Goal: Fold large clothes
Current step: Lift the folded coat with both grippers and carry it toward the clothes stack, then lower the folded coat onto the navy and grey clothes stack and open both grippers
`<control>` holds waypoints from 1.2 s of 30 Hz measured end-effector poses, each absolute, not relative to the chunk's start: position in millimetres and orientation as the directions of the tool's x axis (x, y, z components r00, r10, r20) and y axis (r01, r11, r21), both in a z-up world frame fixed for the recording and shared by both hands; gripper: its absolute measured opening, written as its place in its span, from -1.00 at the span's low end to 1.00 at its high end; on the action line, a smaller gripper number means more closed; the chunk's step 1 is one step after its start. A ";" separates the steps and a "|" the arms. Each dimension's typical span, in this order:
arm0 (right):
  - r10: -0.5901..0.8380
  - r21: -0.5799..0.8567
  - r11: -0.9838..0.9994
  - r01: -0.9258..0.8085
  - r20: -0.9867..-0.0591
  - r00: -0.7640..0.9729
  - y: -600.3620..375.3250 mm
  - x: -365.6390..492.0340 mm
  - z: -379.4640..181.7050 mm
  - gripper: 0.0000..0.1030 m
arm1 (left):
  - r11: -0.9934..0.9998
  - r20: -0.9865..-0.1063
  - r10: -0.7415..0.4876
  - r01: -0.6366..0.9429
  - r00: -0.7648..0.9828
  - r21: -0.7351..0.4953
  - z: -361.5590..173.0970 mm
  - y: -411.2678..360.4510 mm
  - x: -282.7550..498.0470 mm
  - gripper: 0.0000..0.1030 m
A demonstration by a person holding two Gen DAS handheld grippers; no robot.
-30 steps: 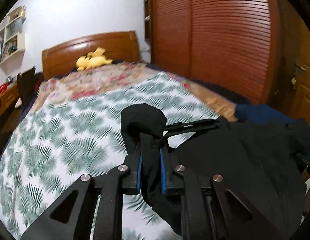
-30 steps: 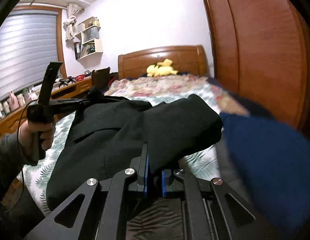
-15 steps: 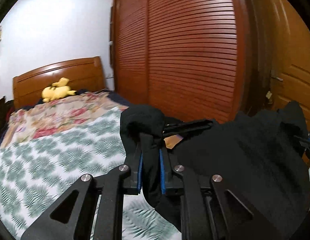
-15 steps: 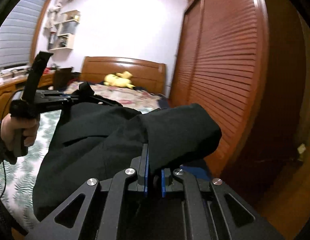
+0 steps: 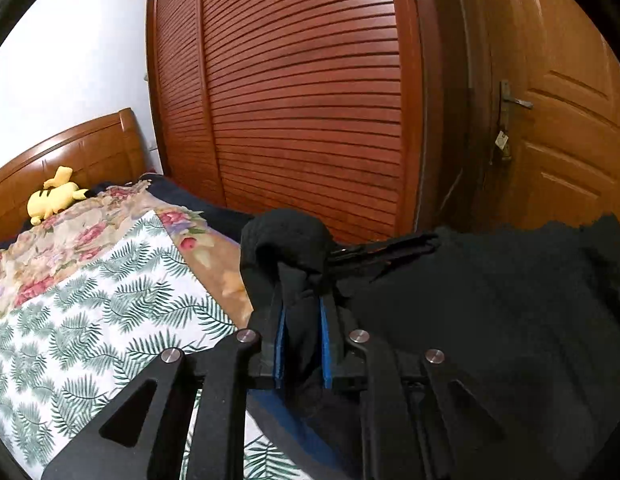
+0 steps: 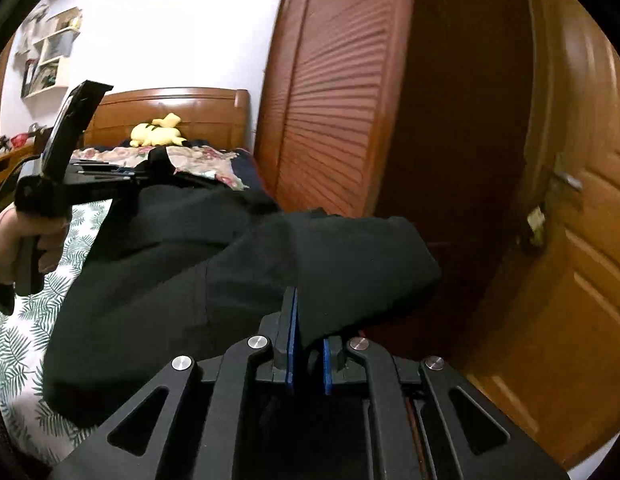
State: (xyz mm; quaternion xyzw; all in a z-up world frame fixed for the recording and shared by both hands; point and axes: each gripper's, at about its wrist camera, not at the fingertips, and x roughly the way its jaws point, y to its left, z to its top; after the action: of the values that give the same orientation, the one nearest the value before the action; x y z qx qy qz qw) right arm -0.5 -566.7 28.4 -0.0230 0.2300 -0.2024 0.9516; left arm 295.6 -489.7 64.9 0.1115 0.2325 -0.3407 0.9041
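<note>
The slatted wardrobe (image 5: 301, 92) fills the wall right beside the bed (image 5: 89, 320), and next to it the panelled door (image 6: 582, 240) stands closed — a tight corner at this end. The palm-leaf bedspread lies bare on the left, open room out there, with the headboard (image 6: 169, 108) and a yellow plush toy (image 5: 53, 196) far up the bed.

The black garment (image 6: 197, 280) hangs in the air, stretched between the two tools above the bed's near corner, its lower edge draping over the leaf print.

The left gripper (image 5: 301, 320) is clamped on a thick bunch of the cloth, a rounded wad bulging over its tips. A hand (image 6: 13, 236) grips its handle upright, the tool reaching level into the fabric.

The right gripper (image 6: 307, 340) is pinched tight on a fold of the garment — the cloth flares out past its blue pads (image 6: 292, 344), pointing toward the wardrobe and door.
</note>
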 end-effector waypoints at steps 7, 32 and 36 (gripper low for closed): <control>-0.416 -0.088 0.901 0.425 -0.452 0.789 -563.4 -23.7 46.5 -0.48 | 0.737 -0.528 -0.556 0.674 0.642 0.043 60.0 -499.5 300.2 -0.58; -0.338 -0.044 0.913 0.405 -0.637 0.693 -607.5 47.0 39.1 0.22 | 0.635 -0.464 -0.685 0.772 0.561 -0.004 62.0 -432.1 221.8 0.99; -0.308 0.003 0.911 0.413 -0.662 0.683 -621.9 49.3 39.5 0.22 | 0.642 -0.464 -0.676 0.766 0.572 0.010 56.7 -422.9 213.4 0.99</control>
State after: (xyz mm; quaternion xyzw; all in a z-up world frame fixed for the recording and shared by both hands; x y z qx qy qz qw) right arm 49.3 -621.9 39.5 0.0763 0.3457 -0.1972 0.9142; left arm 213.4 -422.9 56.7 0.1053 0.2146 -0.4095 0.8804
